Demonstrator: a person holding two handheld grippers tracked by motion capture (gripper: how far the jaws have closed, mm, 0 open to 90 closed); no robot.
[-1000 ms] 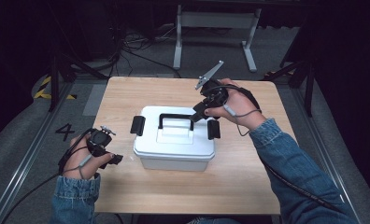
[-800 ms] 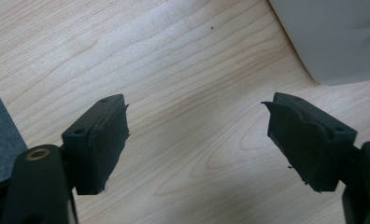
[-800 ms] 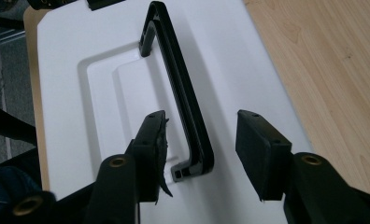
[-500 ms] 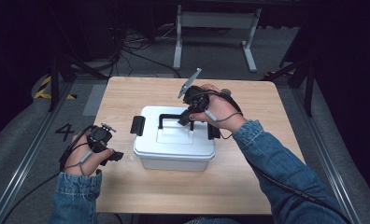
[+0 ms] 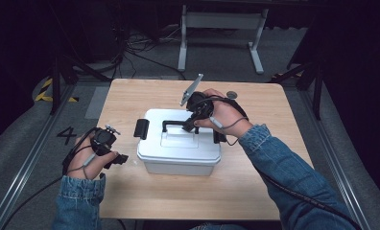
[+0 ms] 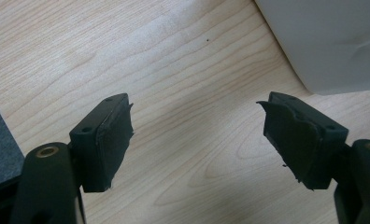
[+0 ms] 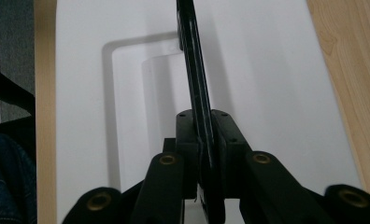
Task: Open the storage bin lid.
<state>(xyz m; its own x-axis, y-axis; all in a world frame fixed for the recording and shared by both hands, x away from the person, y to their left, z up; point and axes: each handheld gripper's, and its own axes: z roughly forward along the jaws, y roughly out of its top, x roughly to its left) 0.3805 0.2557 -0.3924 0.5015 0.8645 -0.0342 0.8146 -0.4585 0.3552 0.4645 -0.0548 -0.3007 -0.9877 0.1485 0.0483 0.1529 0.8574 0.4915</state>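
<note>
Right gripper (image 5: 187, 125) is clamped on the black carry handle (image 7: 195, 74) of the white box (image 5: 178, 151); its jaws have just been closing. In the right gripper view both pads squeeze the handle bar from either side, and the bar runs up out of the jaws across the white lid (image 7: 276, 70). The handle sits on top of the box at lid centre, above the recessed panel. The right hand (image 5: 221, 117) comes over the box's far right corner.

Left gripper (image 5: 115, 158) is spread wide with nothing between the pads. It rests low over the wooden table (image 5: 255, 191), just left of the box and not touching it. In the left gripper view the box's corner (image 6: 332, 42) shows beyond the jaws.

A black latch (image 5: 141, 128) sits on the box's left end. The box stands roughly mid-table.
</note>
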